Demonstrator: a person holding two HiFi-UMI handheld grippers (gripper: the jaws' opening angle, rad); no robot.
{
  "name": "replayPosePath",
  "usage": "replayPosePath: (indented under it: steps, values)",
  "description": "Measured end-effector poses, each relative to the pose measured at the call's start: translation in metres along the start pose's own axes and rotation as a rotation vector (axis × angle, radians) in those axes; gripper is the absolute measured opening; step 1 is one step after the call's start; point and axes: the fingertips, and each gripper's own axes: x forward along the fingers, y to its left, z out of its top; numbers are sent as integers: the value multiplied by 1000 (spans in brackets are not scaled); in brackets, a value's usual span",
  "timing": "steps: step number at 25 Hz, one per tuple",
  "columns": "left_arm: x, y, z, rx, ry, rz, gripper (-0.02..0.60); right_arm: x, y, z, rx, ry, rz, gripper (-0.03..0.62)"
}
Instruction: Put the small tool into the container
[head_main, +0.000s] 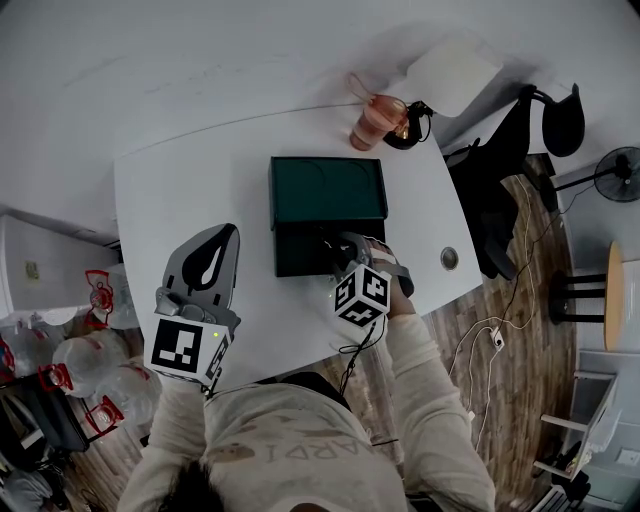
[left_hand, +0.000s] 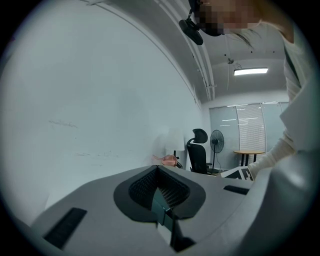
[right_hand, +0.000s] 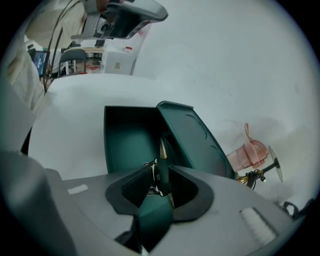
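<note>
A dark green container (head_main: 290, 265) lies open in the middle of the white table (head_main: 180, 180), its lid (head_main: 328, 190) folded flat on the far side. My right gripper (head_main: 340, 248) hangs over the near right part of the box. In the right gripper view the box (right_hand: 125, 145) and lid (right_hand: 192, 140) sit just ahead of the right gripper (right_hand: 161, 169). A small tool (right_hand: 163, 150) with a dark body and a tan tip stands between its parted jaws, pointing into the box. My left gripper (head_main: 222, 240) rests to the left of the box; in its own view the left gripper (left_hand: 159, 172) is shut on nothing.
A pink bottle (head_main: 372, 122) and a black gadget (head_main: 408, 128) stand at the table's far edge. A round cable hole (head_main: 449, 258) is in the table to the right. A black office chair (head_main: 540, 130) stands beyond the right edge, water jugs (head_main: 70, 365) on the floor at left.
</note>
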Motion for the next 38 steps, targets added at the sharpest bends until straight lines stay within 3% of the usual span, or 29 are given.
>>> replayPosePath:
  steps: [5,9,14,18,30,38]
  values:
    - [-6,-4,2,6,-8,-10,4,-17,1,12,168,-84,31,112]
    - [-12,-11,7,17,-18,-22,3,-38,-6,20,289,-155,-20,11]
    - [-23,-20,15,35,-32,-33,4,-69,-10,32,459,-273,-35,9]
    - [-31,-27,21,46,-43,-44,4,-96,-16,35,584,-355,-97,9]
    - [-53,-53,34,75,-71,-97,4,-164,-5,34,740,-452,-269,9]
    - [-67,-70,42,92,-91,-125,3,-207,0,35,788,-510,-349,9]
